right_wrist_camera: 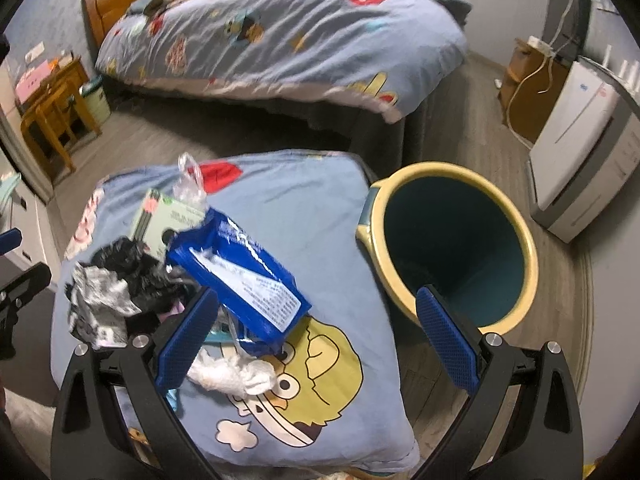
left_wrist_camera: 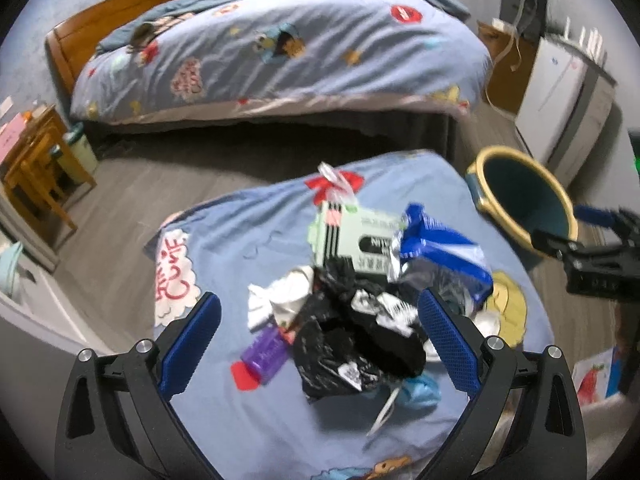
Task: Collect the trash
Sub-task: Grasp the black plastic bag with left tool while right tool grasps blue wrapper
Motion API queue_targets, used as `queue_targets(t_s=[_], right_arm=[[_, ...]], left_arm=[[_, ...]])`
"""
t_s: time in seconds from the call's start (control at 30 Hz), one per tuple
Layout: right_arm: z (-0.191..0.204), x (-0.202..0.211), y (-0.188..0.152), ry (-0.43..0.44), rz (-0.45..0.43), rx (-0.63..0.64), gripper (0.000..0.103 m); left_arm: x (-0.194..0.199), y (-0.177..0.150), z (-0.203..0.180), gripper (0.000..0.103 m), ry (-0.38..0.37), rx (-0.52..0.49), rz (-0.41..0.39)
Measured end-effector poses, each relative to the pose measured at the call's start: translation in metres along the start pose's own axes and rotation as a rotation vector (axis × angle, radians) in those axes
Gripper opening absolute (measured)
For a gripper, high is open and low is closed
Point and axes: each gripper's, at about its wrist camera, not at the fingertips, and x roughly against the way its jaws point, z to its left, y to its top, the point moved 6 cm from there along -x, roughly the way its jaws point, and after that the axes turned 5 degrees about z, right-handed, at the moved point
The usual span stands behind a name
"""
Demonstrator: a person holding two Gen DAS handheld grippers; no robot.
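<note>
The trash lies heaped on a blue cartoon cushion (right_wrist_camera: 304, 216), toward its left and far part; the blue wrapper (right_wrist_camera: 244, 264) sits on top, its long axis running from far left to near right, its near-right end pointing toward the right gripper (right_wrist_camera: 316, 336); a black bag (left_wrist_camera: 352, 332), a green box (left_wrist_camera: 352, 240), a purple wrapper (left_wrist_camera: 266, 354) and white tissue (right_wrist_camera: 232, 376) lie around it. The right gripper hovers with its fingers spread wide and nothing held; the wrapper sits just left of its left finger. The left gripper (left_wrist_camera: 320, 340), also wide open and empty, straddles the black bag, so it seems nearer that piece. The yellow-rimmed bin (right_wrist_camera: 528, 256) stands on the floor just right of the cushion, its mouth facing up.
</note>
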Motion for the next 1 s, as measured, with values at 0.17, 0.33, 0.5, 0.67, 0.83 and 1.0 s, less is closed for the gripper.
queue_targets(t_s=[0.17, 0.33, 0.5, 0.67, 0.83, 1.0], right_arm=[[0.011, -0.019, -0.003, 0.028, 0.043, 0.074, 0.097], [0.030, -0.039, -0.006, 0.082, 0.093, 0.165, 0.091], [0.047, -0.054, -0.003, 0.152, 0.120, 0.191, 0.079], [0.075, -0.065, 0.000, 0.179, 0.121, 0.295, 0.074], [0.090, -0.079, 0.001, 0.157, 0.148, 0.379, 0.056], [0.091, -0.088, 0.009, 0.150, 0.157, 0.400, 0.030]], left_arm=[[-0.007, -0.007, -0.027, 0.096, -0.039, -0.069, 0.010], [-0.024, -0.012, -0.041, 0.087, -0.036, -0.104, 0.051], [-0.044, -0.013, -0.036, 0.067, -0.037, -0.082, 0.125], [-0.054, -0.013, -0.031, 0.055, -0.039, -0.087, 0.151], [-0.059, -0.016, -0.028, 0.034, -0.042, -0.095, 0.195], [-0.059, -0.012, -0.018, 0.016, -0.026, -0.096, 0.204]])
